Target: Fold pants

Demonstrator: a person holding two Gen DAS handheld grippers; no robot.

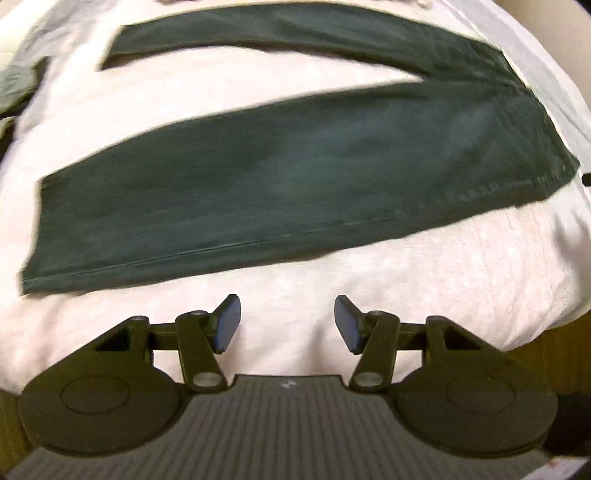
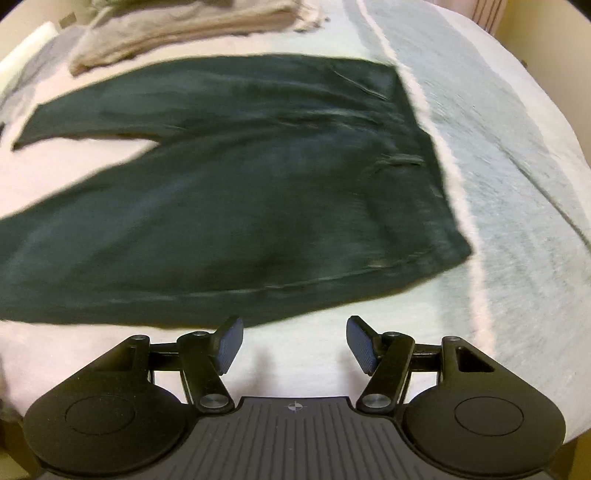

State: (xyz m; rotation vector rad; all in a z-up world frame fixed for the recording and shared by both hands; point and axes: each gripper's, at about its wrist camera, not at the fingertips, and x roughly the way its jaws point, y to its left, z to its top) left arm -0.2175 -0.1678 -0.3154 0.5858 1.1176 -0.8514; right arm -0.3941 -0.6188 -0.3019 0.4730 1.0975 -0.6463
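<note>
On the bed, nearest the cameras: the left gripper [image 1: 287,325] and the right gripper [image 2: 294,345] hover over pale bedding [image 1: 280,295], each with its blue-padded fingers spread wide and nothing between them.
Just beyond the tongs: dark green pants [image 1: 258,192] lie flat and unfolded across the bed, legs splayed in a V; the near leg's side seam runs closest to both grippers.
Left view: leg hems lie to the left, the near hem [image 1: 35,236] squared off on the cover.
Right view: the waistband [image 2: 424,155] ends at the right, beside a grey-blue stripe of the bedspread [image 2: 517,166].
Handling, as judged: soft, limp woven cloth, light, not fragile; likely to sag and drag unless lifted at two points.
Where to grip, as judged: the near waistband corner [image 2: 461,254] for the right gripper, the near hem for the left, pinching both layers at the edge.
Farther back: a heap of beige cloth [image 2: 184,33] sits well apart; both views are motion-blurred.
</note>
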